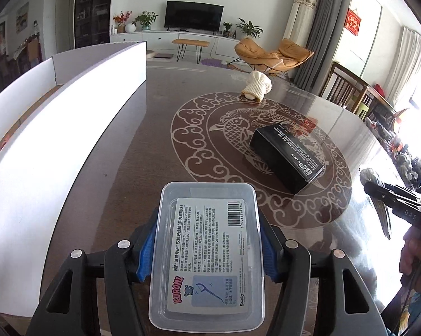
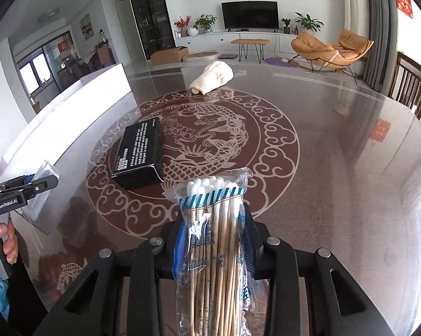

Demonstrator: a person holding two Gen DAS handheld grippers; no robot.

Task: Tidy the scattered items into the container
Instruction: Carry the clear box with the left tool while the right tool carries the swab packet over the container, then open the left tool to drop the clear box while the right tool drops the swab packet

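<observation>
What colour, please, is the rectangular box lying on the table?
Black cardboard box with white print; right wrist view shows it best.

Clear plastic floss box [image 1: 209, 254], glossy glass-topped table [image 2: 336, 151], matt black carton [image 2: 140, 154], knitted cream cloth [image 2: 213, 78], wooden-stick swabs [image 2: 218, 240] in crinkled film.

The table [image 2: 336, 151] is dark brown, inlaid with a pale ring of cloud scrolls around a scaled fish. On it lie a black box [image 2: 139, 154] with white lettering and a cream knitted sock [image 2: 211, 78], beside a white container [image 1: 42, 145]. The clear plastic box [image 1: 207, 252] carries a white label with a pink logo, and the swab packet [image 2: 213, 240] shows white tips, tan sticks and a blue-and-white striped band.
</observation>
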